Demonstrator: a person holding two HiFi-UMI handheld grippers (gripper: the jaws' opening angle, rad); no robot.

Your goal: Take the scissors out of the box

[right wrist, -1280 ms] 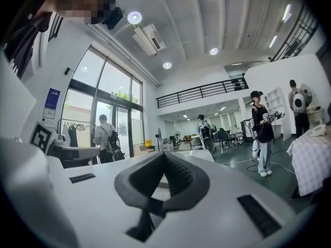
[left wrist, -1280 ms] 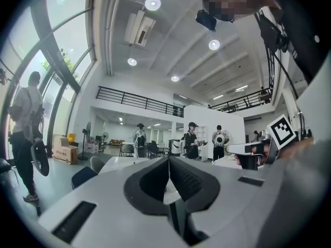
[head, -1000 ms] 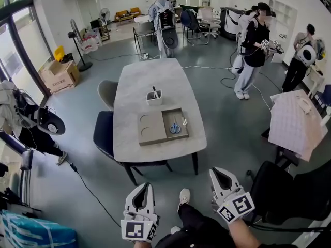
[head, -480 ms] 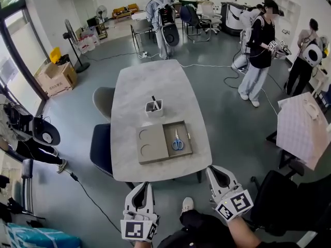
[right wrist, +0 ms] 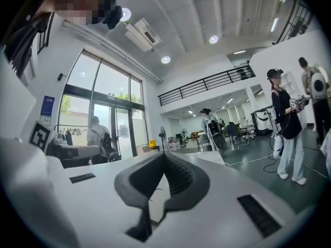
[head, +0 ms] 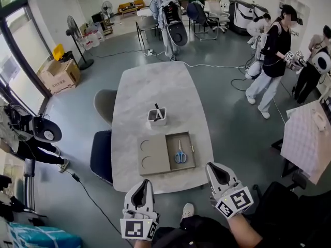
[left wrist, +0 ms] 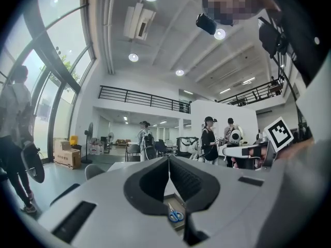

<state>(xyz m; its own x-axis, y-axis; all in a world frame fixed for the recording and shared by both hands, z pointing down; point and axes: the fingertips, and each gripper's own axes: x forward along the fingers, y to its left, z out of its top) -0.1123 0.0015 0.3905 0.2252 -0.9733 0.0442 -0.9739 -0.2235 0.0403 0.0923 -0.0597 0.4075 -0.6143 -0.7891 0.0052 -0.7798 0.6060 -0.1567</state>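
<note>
Blue-handled scissors (head: 180,155) lie in the open tray of a flat tan box (head: 187,138) near the front end of the grey table (head: 155,87). The box's lid (head: 153,155) lies beside the tray on the left. My left gripper (head: 143,183) and right gripper (head: 214,166) hang short of the table's front edge, both pointing level at the table, both shut and holding nothing. In the left gripper view the scissors (left wrist: 175,214) show low behind the shut left gripper (left wrist: 168,159). The right gripper (right wrist: 164,155) looks over the tabletop.
A white cup (head: 157,116) with a dark pen stands behind the box. Two chairs (head: 102,155) sit at the table's left side. People with gear stand at the left (head: 20,133), far end (head: 166,14) and right (head: 271,61). A cardboard box (head: 59,74) and a fan (head: 77,37) stand at the back left.
The table and box have come nearer and lower in the head view. Both grippers have advanced towards the table's front edge, still shut.
</note>
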